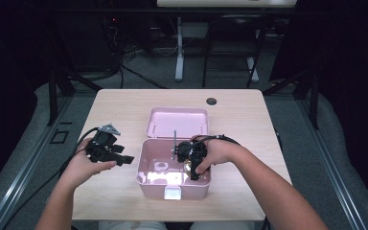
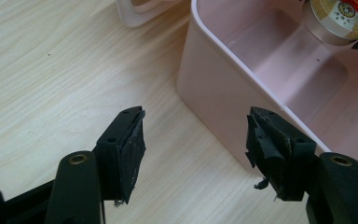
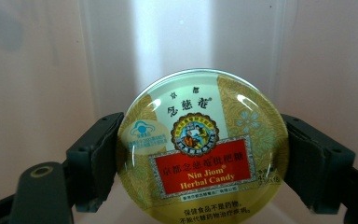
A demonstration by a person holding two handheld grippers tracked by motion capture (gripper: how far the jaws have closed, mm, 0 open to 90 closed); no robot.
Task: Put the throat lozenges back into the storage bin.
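Right gripper view: candy tin clamped edgewise, label facing camera.

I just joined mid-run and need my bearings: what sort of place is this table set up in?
Probably a lab or recording workspace, not a home. A lone light wooden table stands in a dark room, cables run across the floor behind it, and black stand legs flank it. A second desk's frame stands behind.
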